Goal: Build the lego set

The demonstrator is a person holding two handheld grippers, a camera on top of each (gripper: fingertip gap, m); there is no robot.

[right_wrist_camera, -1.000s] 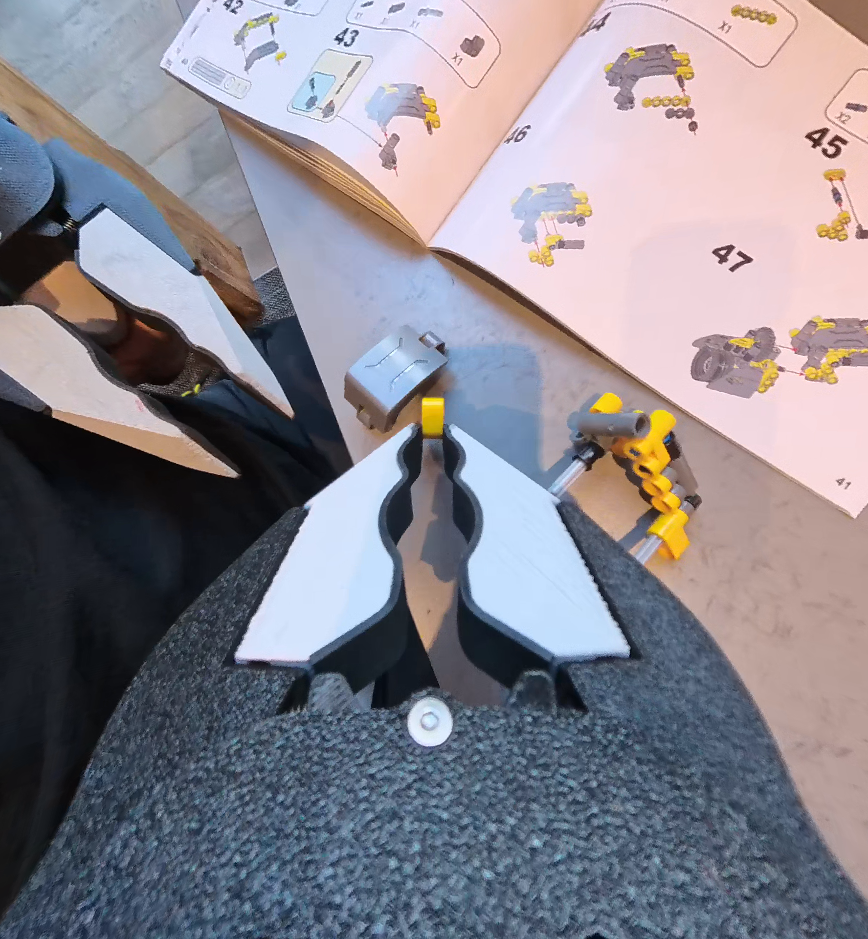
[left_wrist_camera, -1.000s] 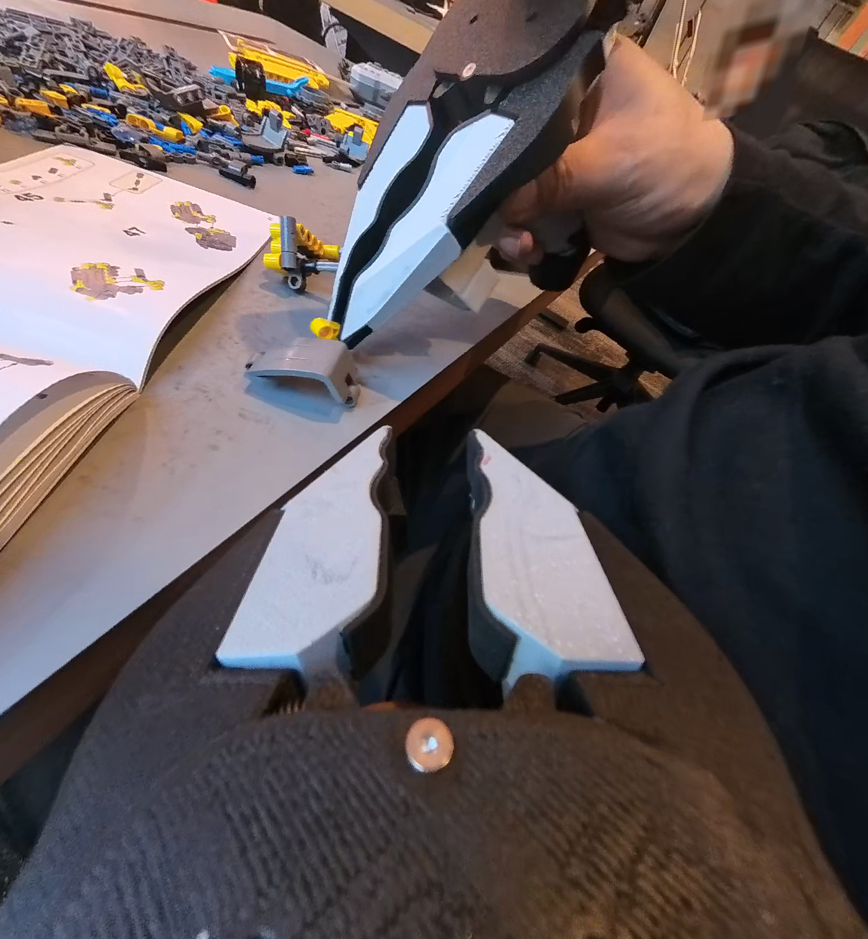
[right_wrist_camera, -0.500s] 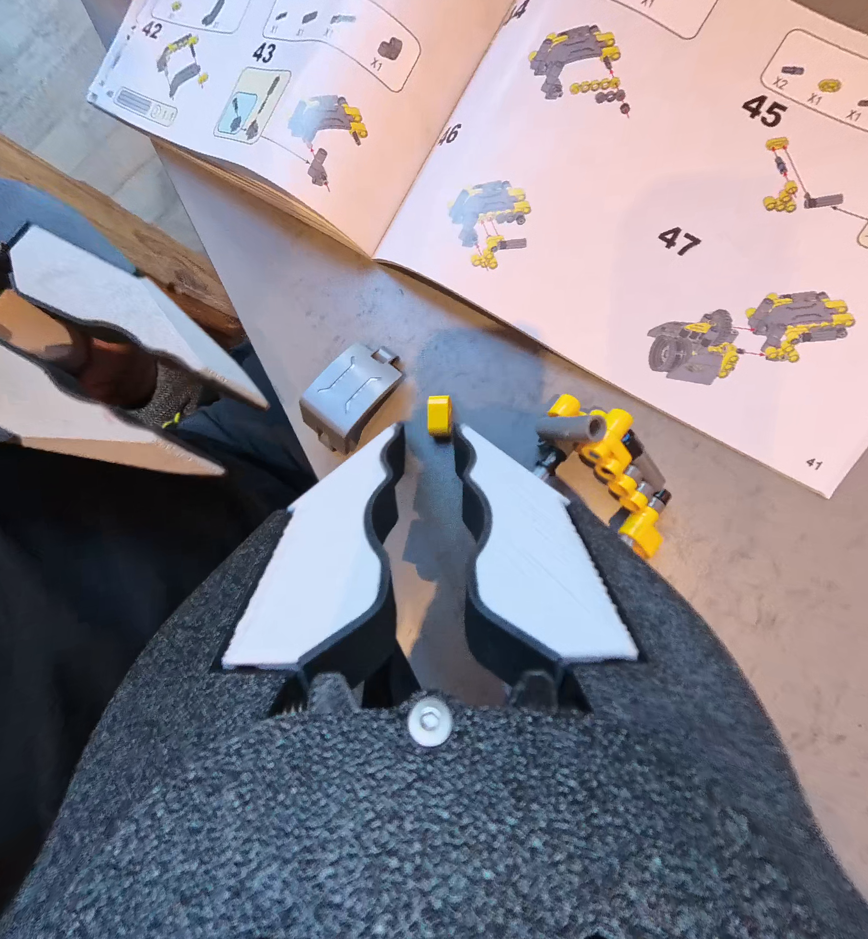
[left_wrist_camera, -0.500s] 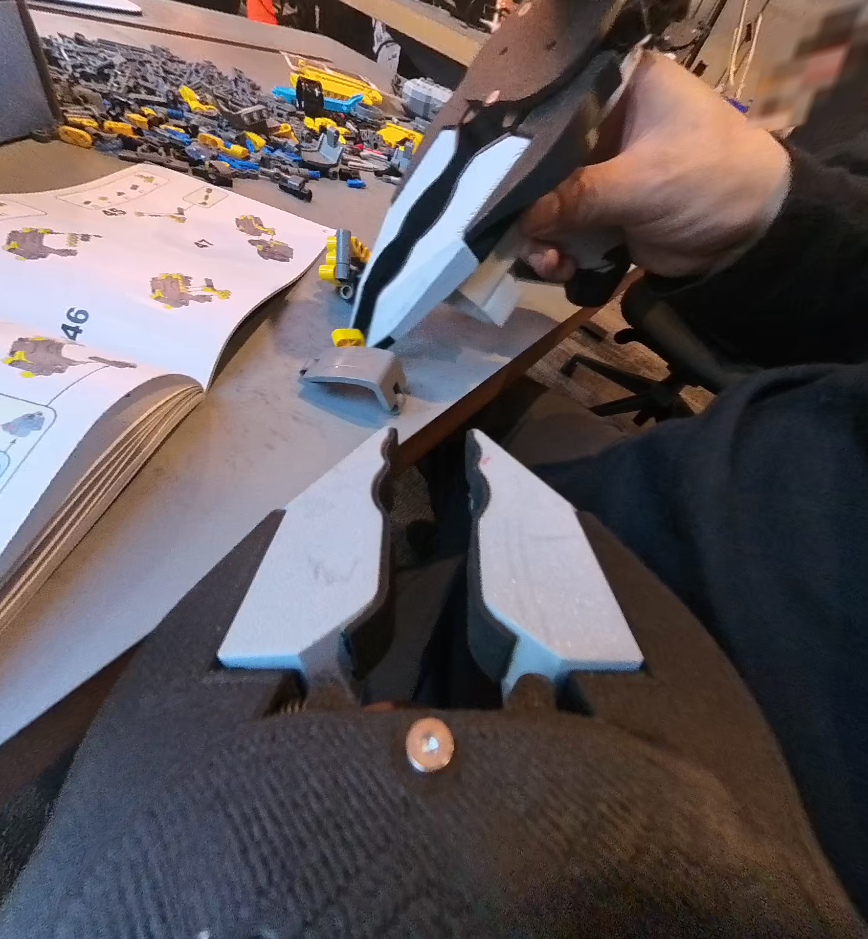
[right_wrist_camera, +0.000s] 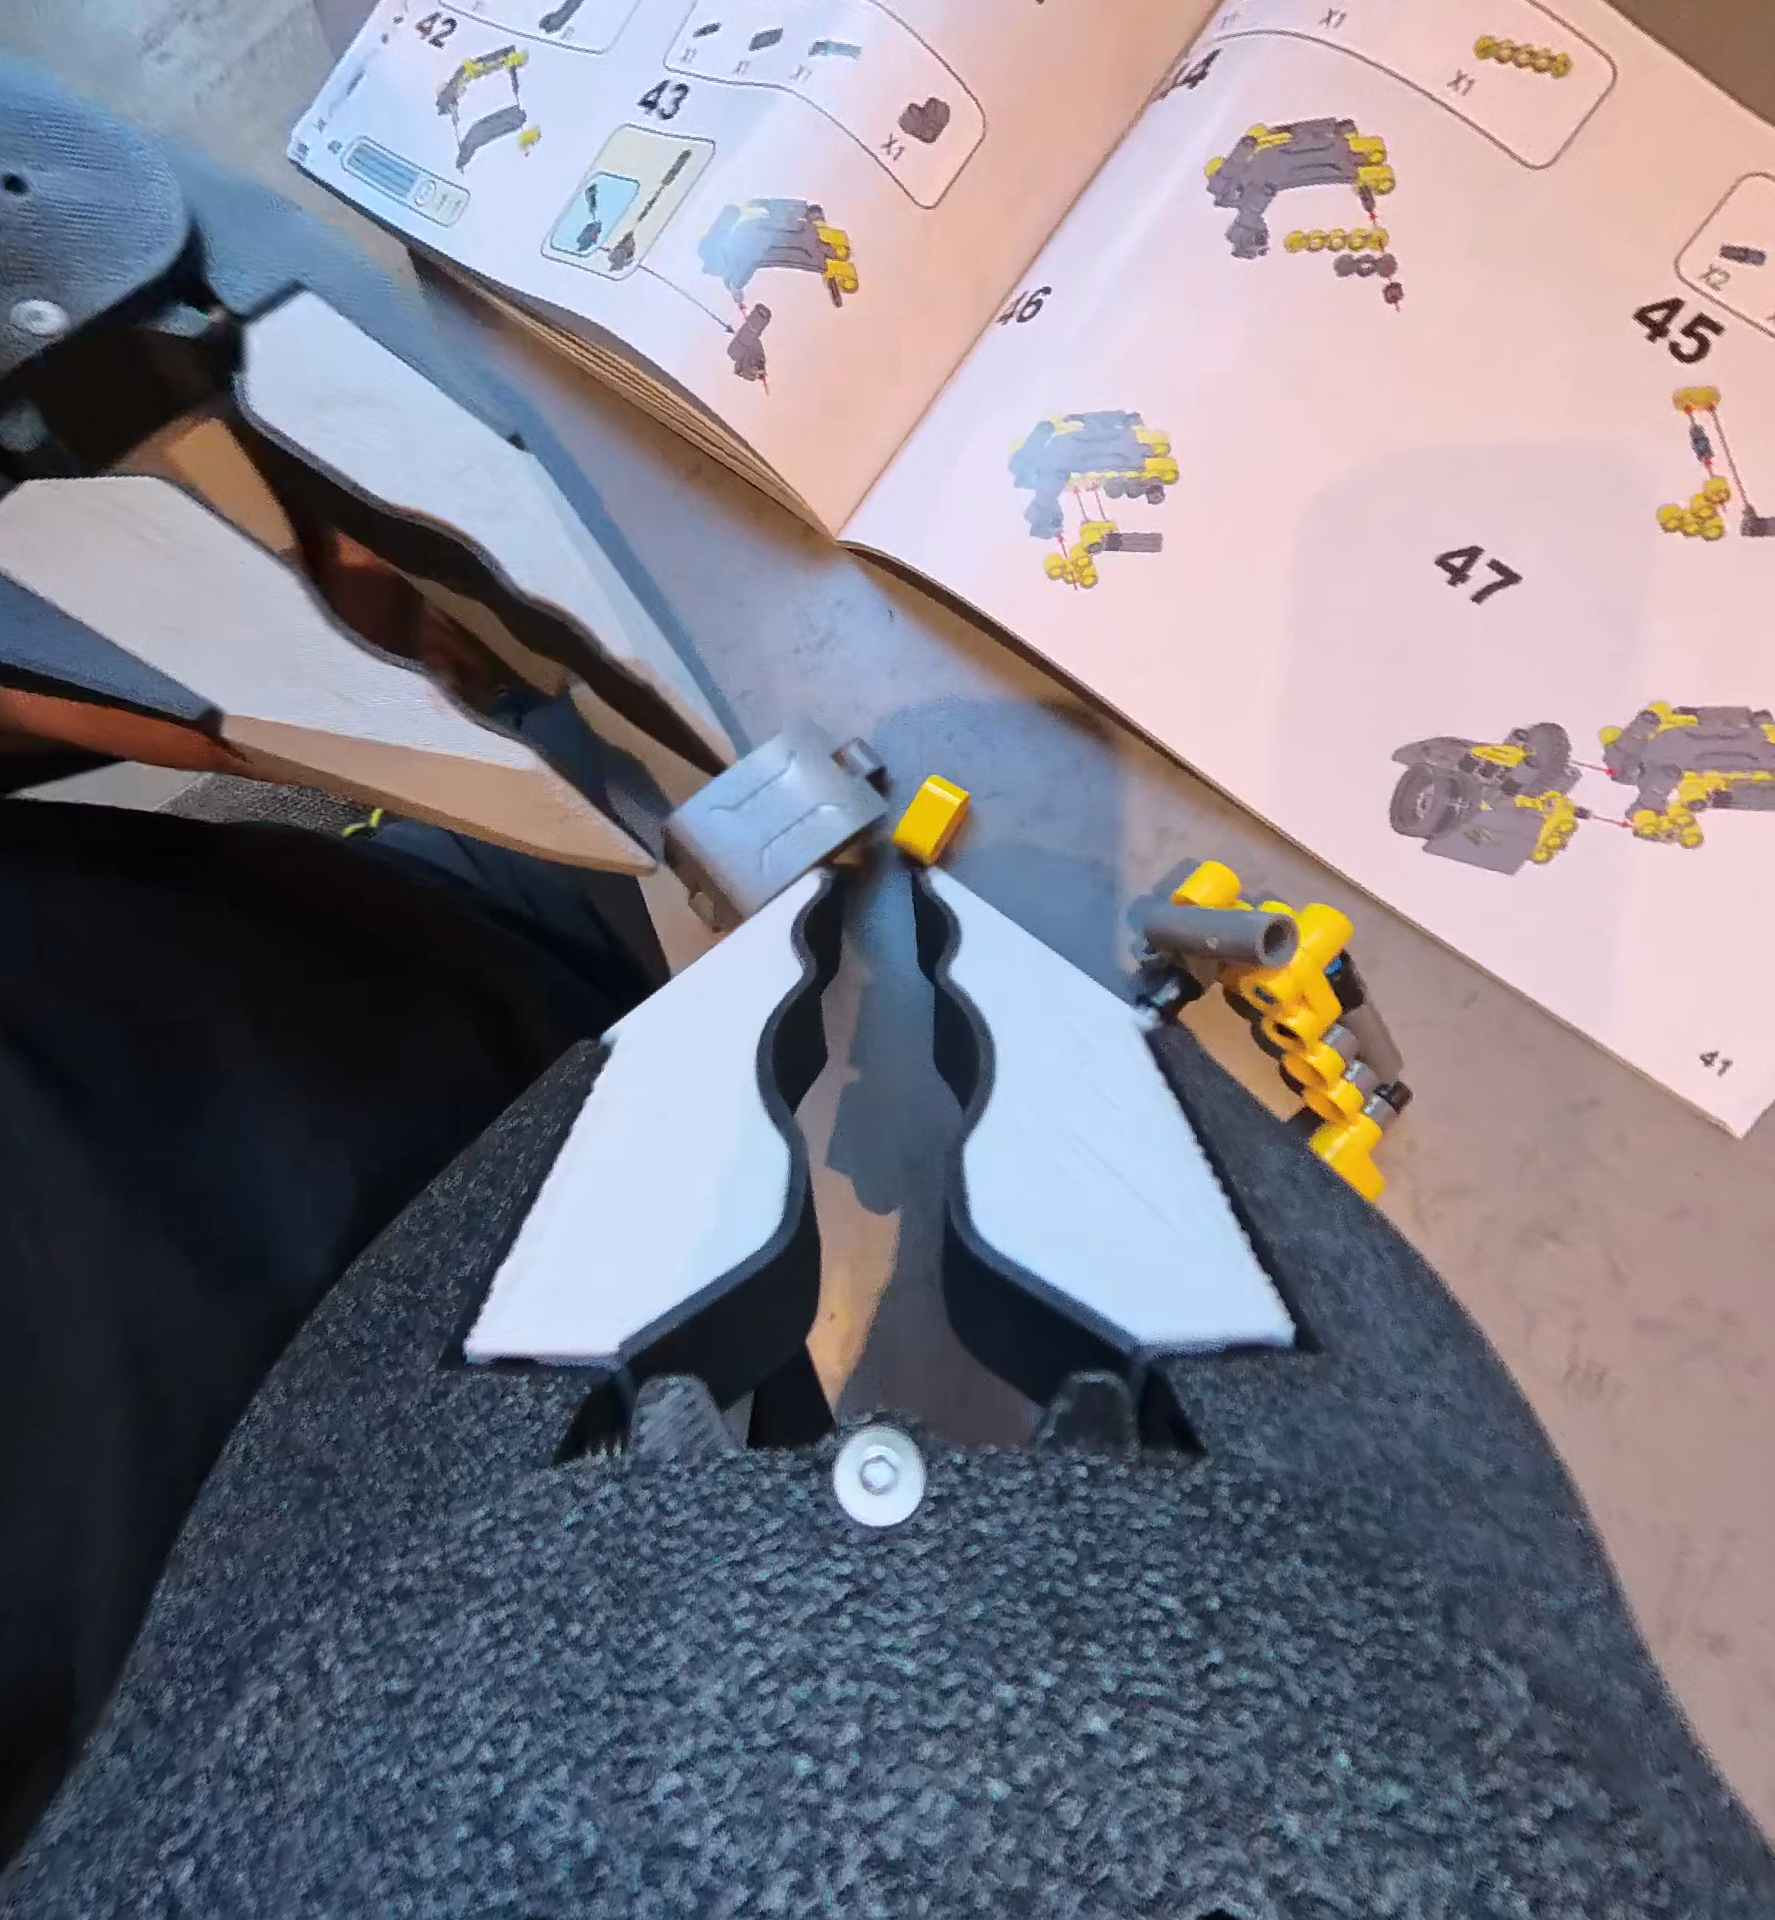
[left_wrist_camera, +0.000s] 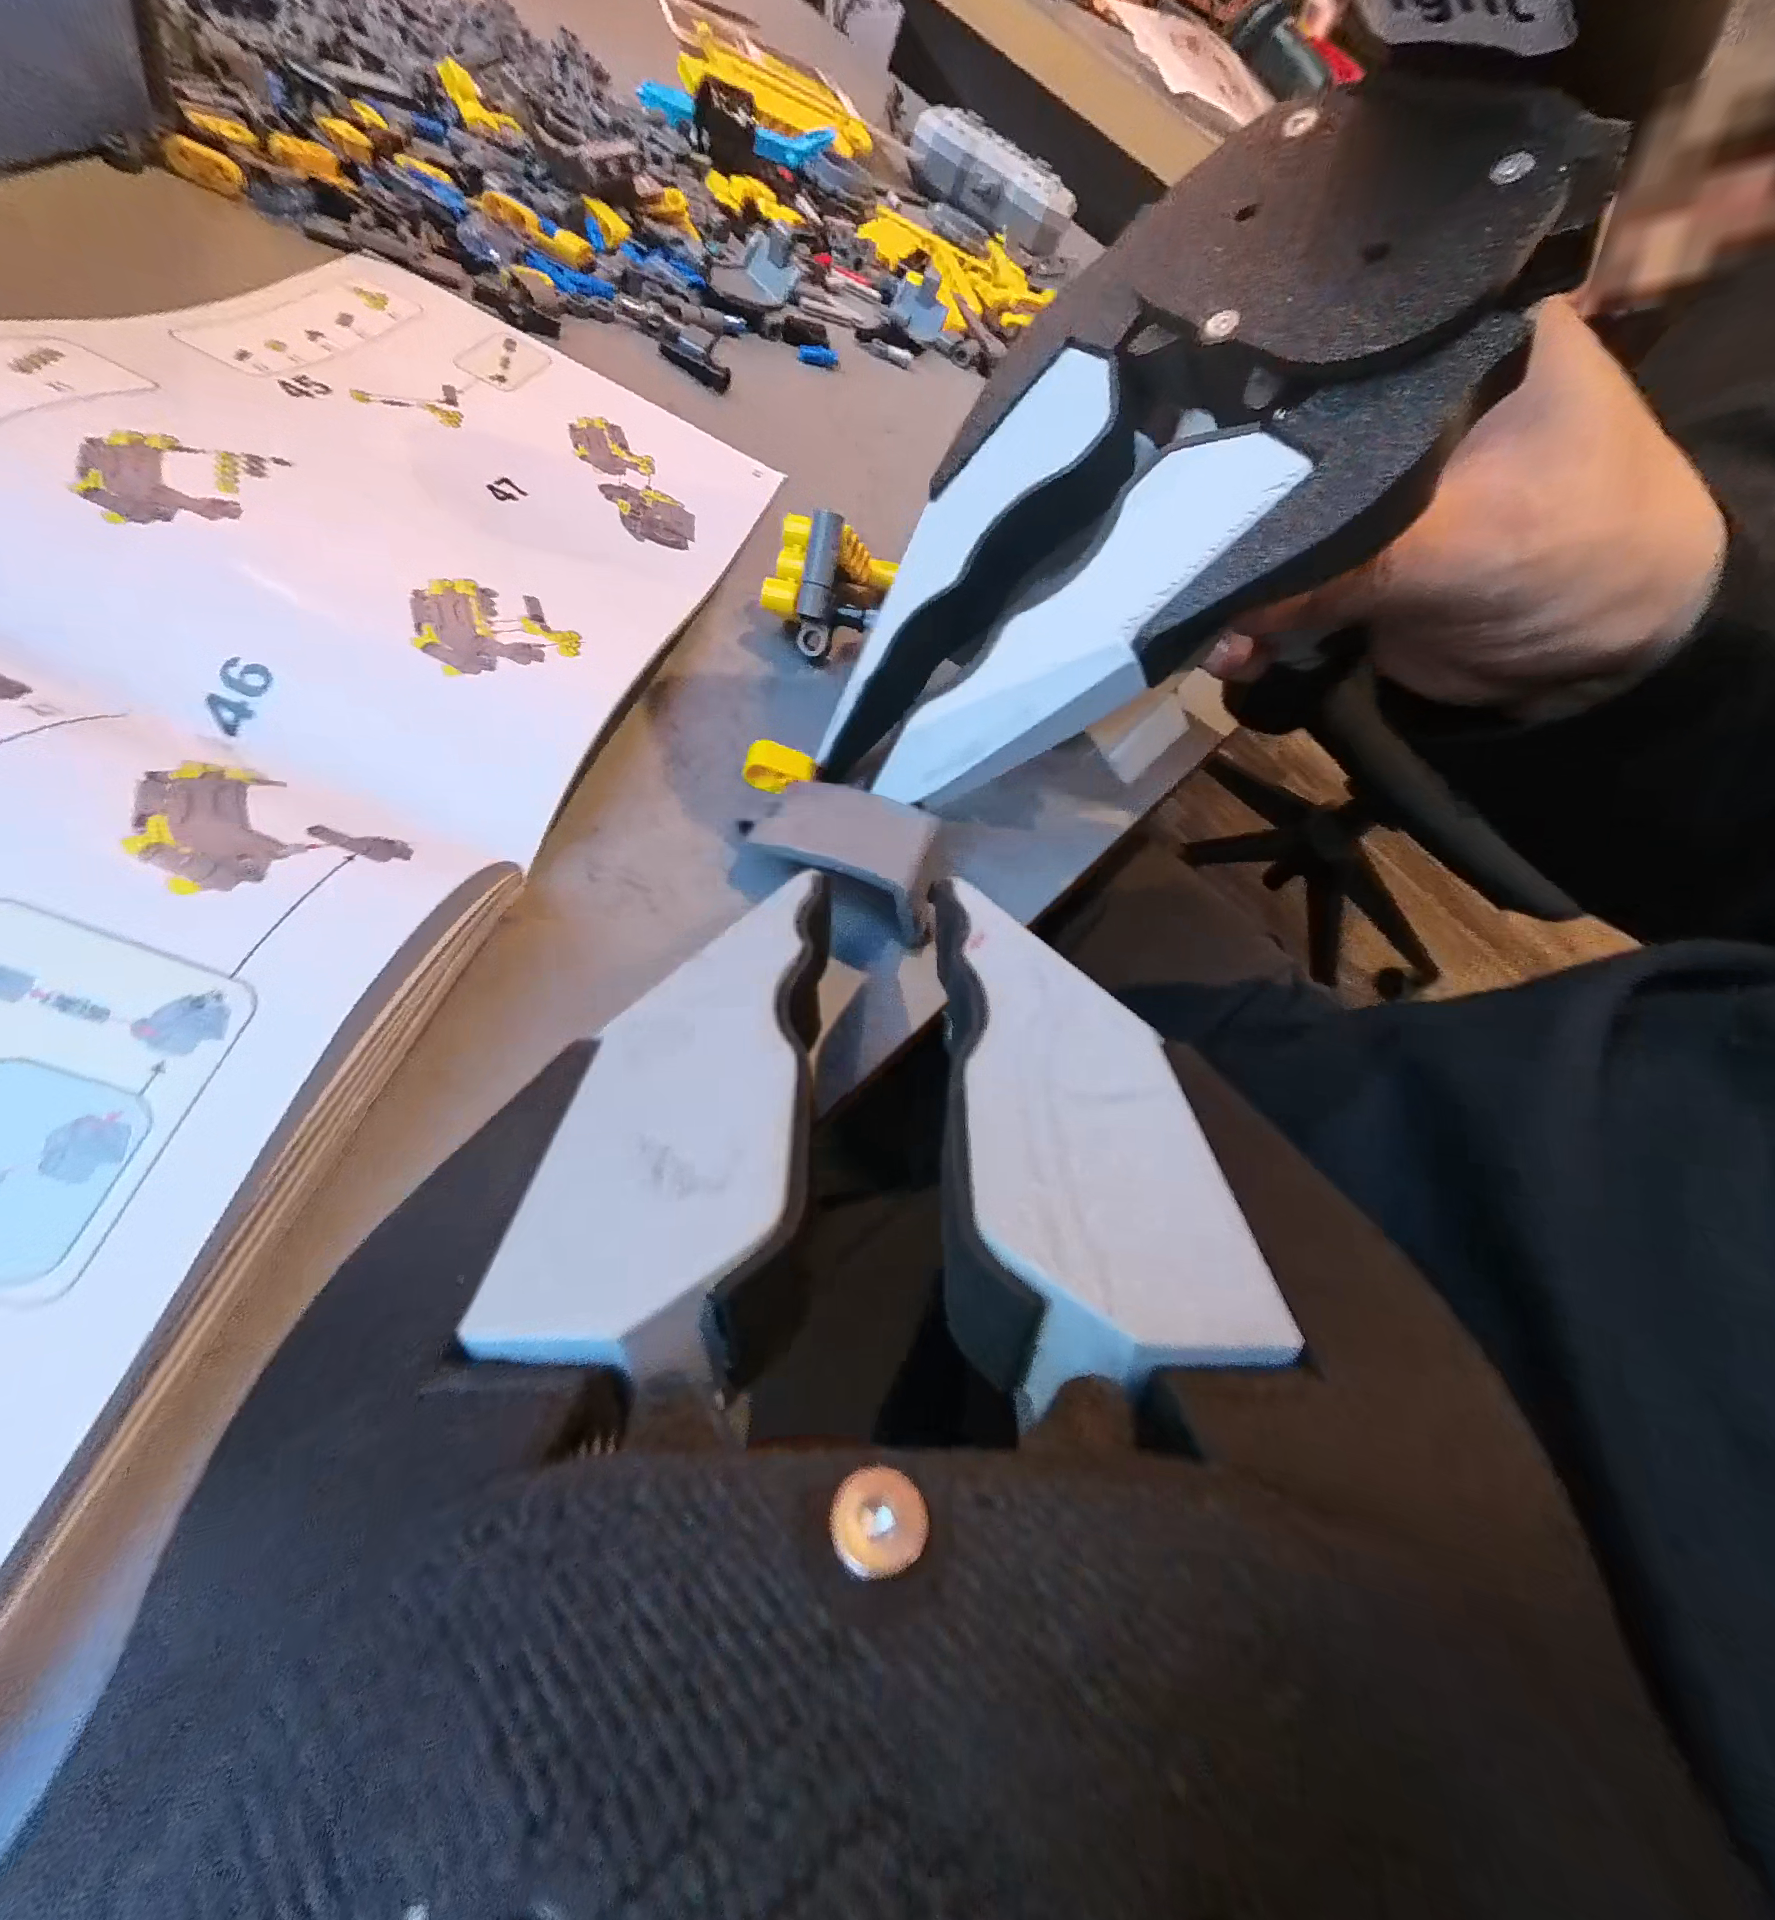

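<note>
A grey curved panel [left_wrist_camera: 841, 847] lies near the table's edge. My left gripper [left_wrist_camera: 878, 904] is open, with its fingertips on either side of the panel's near end. A small yellow piece [right_wrist_camera: 930, 821] lies on the table just past my right gripper [right_wrist_camera: 872, 883], which is open and empty. The panel [right_wrist_camera: 774, 821] sits just left of the right fingertips. The left gripper [right_wrist_camera: 691, 810] reaches it from the left. In the left wrist view the right gripper [left_wrist_camera: 862, 774] points down behind the panel, with the yellow piece [left_wrist_camera: 779, 764] at its tip.
An open instruction booklet [right_wrist_camera: 1330, 468] lies beyond the pieces; it is on the left in the left wrist view [left_wrist_camera: 291, 623]. A yellow and grey assembly [right_wrist_camera: 1278, 997] sits right of my right gripper. A heap of loose bricks [left_wrist_camera: 654, 208] covers the far table. The table edge [left_wrist_camera: 1070, 894] runs close by. My two grippers' fingertips are within a few centimetres of each other.
My right gripper has opened and let go of the yellow piece, which now lies on the table. My left gripper has moved forward to the grey panel.
</note>
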